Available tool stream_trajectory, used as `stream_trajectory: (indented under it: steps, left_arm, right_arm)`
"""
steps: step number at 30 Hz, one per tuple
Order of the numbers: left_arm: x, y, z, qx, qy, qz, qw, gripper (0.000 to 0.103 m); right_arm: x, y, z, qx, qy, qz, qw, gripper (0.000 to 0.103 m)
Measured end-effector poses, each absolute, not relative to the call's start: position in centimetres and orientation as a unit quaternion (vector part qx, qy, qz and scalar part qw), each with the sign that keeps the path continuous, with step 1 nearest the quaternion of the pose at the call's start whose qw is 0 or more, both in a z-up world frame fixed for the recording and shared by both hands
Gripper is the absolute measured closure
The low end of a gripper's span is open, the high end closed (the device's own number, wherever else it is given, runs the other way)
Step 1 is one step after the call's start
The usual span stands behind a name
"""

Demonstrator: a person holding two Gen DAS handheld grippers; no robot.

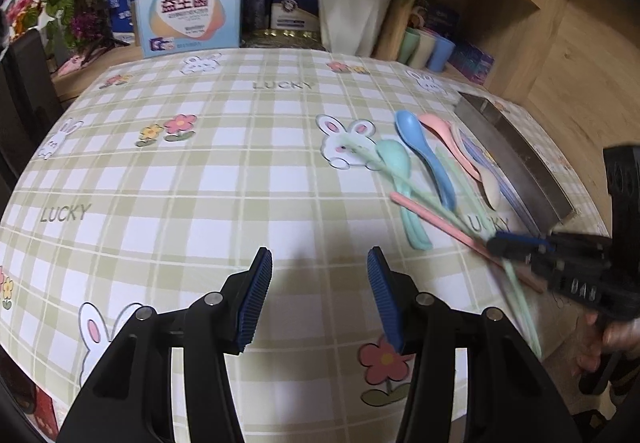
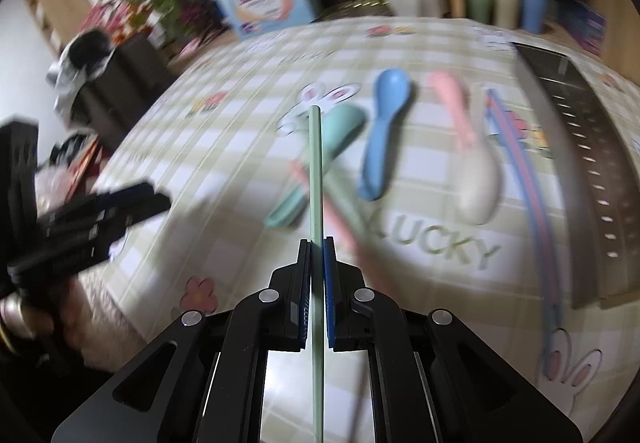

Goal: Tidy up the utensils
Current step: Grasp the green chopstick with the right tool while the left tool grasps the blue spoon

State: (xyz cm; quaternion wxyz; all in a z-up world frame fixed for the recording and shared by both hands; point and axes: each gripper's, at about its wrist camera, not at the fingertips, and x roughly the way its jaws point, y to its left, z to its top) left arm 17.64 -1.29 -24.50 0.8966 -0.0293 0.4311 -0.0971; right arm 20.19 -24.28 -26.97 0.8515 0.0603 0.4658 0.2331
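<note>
One green chopstick [image 2: 316,179] is all I am gripping so far in my closed right gripper [image 2: 318,243], lifting it near the table's [image 1: 200,183] right edge, while spoons [image 1: 424,159] are lying untouched beside the metal tray [image 1: 516,159] and my left gripper [image 1: 320,263] is hanging half-open, empty.

The counter [image 1: 200,183] wears a green-and-white check cloth with white rabbits, pink and yellow flowers and grey "LUCKY". Spoons: 1 blue [image 1: 426,159], 1 mint [image 1: 400,183], 1 pink [image 1: 448,139], 1 cream [image 2: 478,183]. Mint chopstick [image 2: 316,171]; pink chopstick [image 1: 440,221]. Grey tray [image 1: 516,159]. Claw pads [image 1: 252,303] blue.
</note>
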Motion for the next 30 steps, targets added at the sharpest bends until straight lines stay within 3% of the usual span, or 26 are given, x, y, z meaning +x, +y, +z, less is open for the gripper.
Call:
stream_trajectory:
  steps: [12,17,24,27,30]
  left_arm:
    - [21.3,-6.0,-24.3,-0.017,0.476,-0.147,0.867,0.07]
    - [25.2,-9.4,-23.5,-0.064,0.491,-0.176,0.851,0.071]
    - [29.7,-13.2,-25.3,-0.053,0.523,-0.168,0.834,0.071]
    - [30.8,-14.0,-25.7,-0.051,0.525,-0.176,0.831,0.08]
    - [31.8,-14.8,-26.2,-0.035,0.525,-0.172,0.833,0.082]
  right_arm:
    - [21.1,-30.9,-26.8,0.131,0.434,0.152,0.879,0.097]
    - [21.4,-33.1,-26.9,0.146,0.43,0.135,0.881,0.097]
    - [21.6,-35.3,-25.6,0.156,0.411,0.131,0.889,0.097]
    - [21.5,-36.3,-25.3,0.164,0.404,0.13,0.89,0.097]
    - [21.4,-37.3,-25.1,0.174,0.4,0.128,0.891,0.097]
